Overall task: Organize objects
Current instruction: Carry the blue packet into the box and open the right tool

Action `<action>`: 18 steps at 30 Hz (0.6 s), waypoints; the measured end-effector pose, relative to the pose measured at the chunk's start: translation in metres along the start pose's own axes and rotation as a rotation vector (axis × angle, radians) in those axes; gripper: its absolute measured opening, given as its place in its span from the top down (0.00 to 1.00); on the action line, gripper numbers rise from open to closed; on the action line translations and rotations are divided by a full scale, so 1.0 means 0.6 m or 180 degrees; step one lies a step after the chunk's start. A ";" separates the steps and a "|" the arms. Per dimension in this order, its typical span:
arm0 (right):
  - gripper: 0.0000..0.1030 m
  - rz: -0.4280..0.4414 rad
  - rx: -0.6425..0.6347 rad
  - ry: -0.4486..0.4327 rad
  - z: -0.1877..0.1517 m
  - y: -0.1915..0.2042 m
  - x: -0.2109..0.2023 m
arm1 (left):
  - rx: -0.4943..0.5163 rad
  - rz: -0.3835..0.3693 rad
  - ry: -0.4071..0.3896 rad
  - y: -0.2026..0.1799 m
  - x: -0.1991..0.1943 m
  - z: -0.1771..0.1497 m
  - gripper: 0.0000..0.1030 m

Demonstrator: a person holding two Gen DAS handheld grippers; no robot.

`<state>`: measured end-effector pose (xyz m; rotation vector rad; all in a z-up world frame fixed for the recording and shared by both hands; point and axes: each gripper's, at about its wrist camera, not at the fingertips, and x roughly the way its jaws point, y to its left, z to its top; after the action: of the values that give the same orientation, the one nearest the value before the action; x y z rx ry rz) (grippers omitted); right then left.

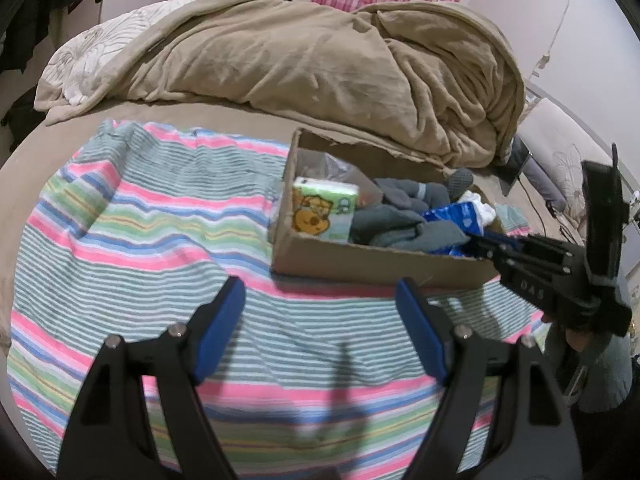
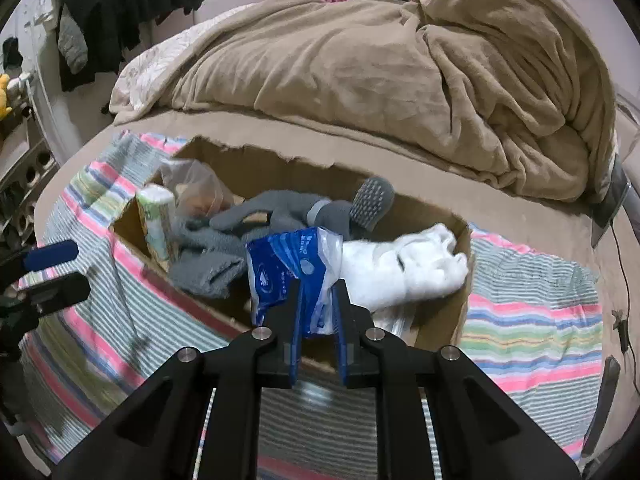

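Note:
A shallow cardboard box (image 1: 360, 266) (image 2: 460, 304) sits on a striped towel (image 1: 140, 216) (image 2: 532, 312) on the bed. In it lie a green tissue pack (image 1: 322, 210) (image 2: 158, 224), grey gloves (image 1: 396, 220) (image 2: 288, 210), a clear plastic bag (image 2: 192, 184) and a white cloth (image 2: 404, 268). My right gripper (image 2: 318, 304) is shut on a blue and white plastic packet (image 2: 288, 268) and holds it over the box's front edge; it also shows in the left wrist view (image 1: 480, 246). My left gripper (image 1: 320, 308) is open and empty above the towel, left of the box.
A rumpled beige blanket (image 1: 320, 56) (image 2: 360, 64) fills the far half of the bed. Dark clothes (image 2: 120, 8) hang at the far left. A cable (image 2: 622, 272) runs along the bed's right side.

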<state>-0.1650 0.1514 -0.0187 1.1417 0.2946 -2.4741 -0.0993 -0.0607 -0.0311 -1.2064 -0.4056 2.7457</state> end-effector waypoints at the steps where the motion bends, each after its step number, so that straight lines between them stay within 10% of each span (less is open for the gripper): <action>1: 0.85 -0.0001 -0.0008 0.0008 -0.002 0.003 -0.001 | -0.0001 -0.0002 -0.0001 -0.001 -0.001 0.000 0.23; 11: 0.81 0.0015 0.0052 -0.0023 -0.013 0.005 -0.007 | 0.0076 0.0011 -0.0022 -0.017 -0.016 0.001 0.23; 18: 0.53 0.0081 0.0144 -0.0159 -0.016 -0.005 -0.039 | 0.0122 0.0032 -0.0072 -0.035 -0.036 0.004 0.23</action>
<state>-0.1460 0.1637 -0.0068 1.0928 0.2096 -2.4947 -0.0865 -0.0456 -0.0078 -1.1726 -0.3485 2.7646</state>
